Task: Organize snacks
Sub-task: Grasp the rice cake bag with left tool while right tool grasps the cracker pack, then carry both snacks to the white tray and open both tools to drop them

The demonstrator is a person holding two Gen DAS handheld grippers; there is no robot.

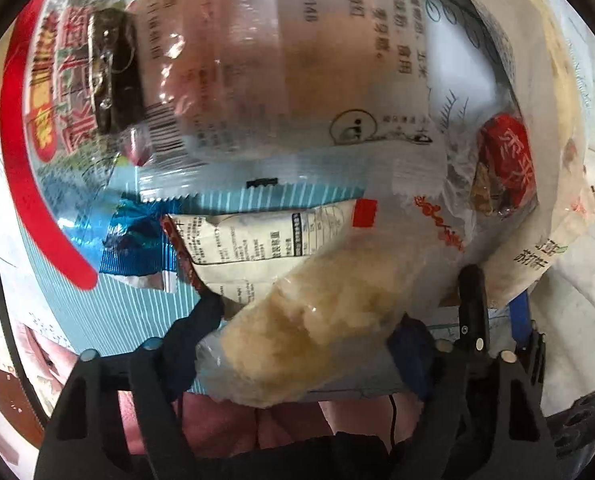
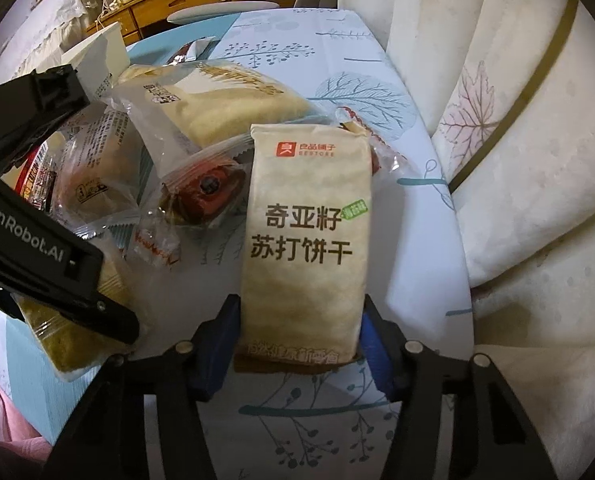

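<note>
My right gripper (image 2: 299, 328) is shut on a beige soda cracker packet (image 2: 307, 236) and holds it upright over the tablecloth. My left gripper (image 1: 309, 340) is shut on a clear-wrapped pale yellow cake (image 1: 309, 328), close against a pile of snacks. That cake also shows in the right wrist view (image 2: 57, 332) under the left gripper body (image 2: 37, 240). The pile holds a clear-wrapped bun (image 1: 265, 60), a red date snack (image 1: 505, 160), a white packet with a nutrition label (image 1: 257, 240) and a red-rimmed cup (image 1: 21, 128).
A large wrapped flat bread (image 2: 225, 104) and a red-brown pastry (image 2: 205, 192) lie in the pile on the leaf-print tablecloth (image 2: 409, 220). A white box (image 2: 97, 56) stands at the back left. Cream cushions (image 2: 537, 160) line the right side.
</note>
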